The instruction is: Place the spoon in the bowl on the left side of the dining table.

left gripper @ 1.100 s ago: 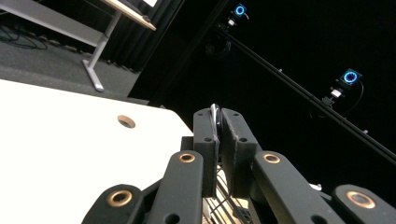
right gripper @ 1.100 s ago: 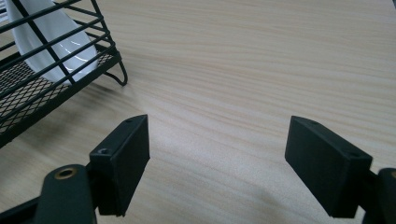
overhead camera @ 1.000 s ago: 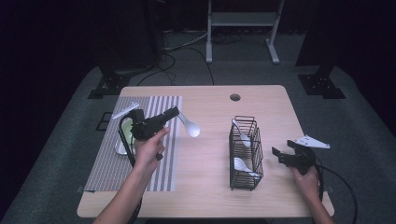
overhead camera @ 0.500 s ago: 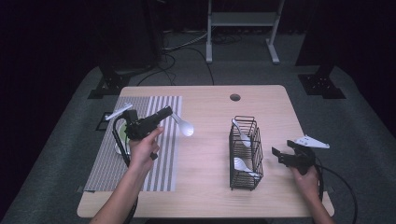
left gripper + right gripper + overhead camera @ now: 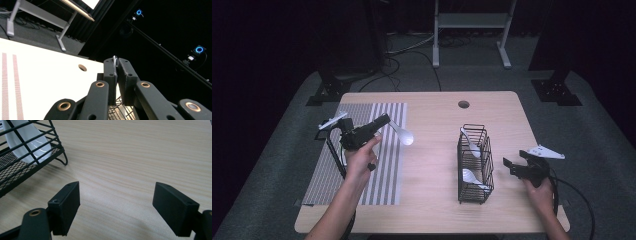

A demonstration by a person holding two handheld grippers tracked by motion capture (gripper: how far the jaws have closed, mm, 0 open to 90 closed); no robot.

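Bare wood lies open between my left gripper (image 5: 382, 121), clamped on a white spoon (image 5: 403, 135), and the black wire basket (image 5: 474, 162). That basket, with two spoons inside, blocks the way toward my right gripper (image 5: 513, 165), whose spread jaws face clear tabletop (image 5: 140, 152).

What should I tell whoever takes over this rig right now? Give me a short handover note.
Left gripper: shut on a white spoon, held in the air above the striped mat, bowl end toward the basket.
Right gripper: open, holding nothing, low over the table right of the basket.
Black wire basket: already has two white spoons in it.
Left to do, probably: carry the held spoon over and drop it into the basket.
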